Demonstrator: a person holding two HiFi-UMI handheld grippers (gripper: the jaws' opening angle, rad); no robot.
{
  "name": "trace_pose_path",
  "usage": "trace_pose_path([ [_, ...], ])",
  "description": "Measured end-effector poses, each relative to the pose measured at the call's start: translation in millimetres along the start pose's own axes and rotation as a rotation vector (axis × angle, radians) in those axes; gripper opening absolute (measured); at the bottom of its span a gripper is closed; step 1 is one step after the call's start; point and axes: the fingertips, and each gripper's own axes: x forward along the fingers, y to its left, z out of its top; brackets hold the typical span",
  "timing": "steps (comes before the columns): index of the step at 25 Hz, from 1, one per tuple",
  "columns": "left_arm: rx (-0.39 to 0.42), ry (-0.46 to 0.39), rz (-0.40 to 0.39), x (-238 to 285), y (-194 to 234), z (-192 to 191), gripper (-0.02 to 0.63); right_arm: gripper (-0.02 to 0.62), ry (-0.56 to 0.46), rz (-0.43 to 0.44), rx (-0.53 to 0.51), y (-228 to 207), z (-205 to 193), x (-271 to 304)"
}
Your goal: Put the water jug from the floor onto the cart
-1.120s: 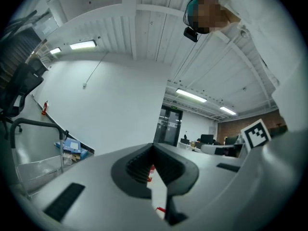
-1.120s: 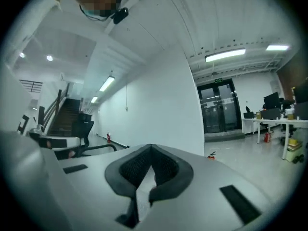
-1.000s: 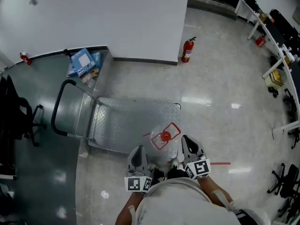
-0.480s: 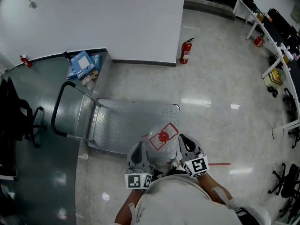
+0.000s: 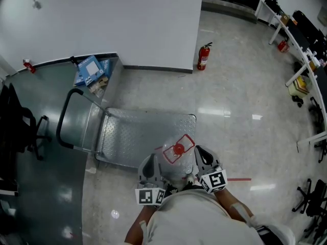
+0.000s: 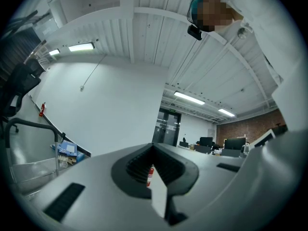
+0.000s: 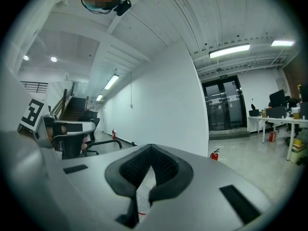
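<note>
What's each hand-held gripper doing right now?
Left hand-held gripper: closed, nothing between its jaws.
Right hand-held gripper: closed, nothing between its jaws.
The water jug sits between the two.

Water jug (image 5: 176, 156) showing clear with red cap and red-outlined label, cart (image 5: 130, 131) gleaming silver in diamond-plate tread, its handle (image 5: 62, 117) showing black, fire extinguisher (image 5: 204, 56) glowing red, left gripper (image 5: 150, 163) and right gripper (image 5: 202, 155) wearing grey with black-and-white square markers.
</note>
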Motion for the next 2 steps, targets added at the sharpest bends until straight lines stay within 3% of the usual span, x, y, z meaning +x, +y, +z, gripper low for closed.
trace_pose_path([
  [2, -0.001, -0.001, 0.000, 0.1, 1.6, -1.3, 0.003, 0.011, -0.003, 0.000, 0.003, 0.5, -0.5, 1.3],
])
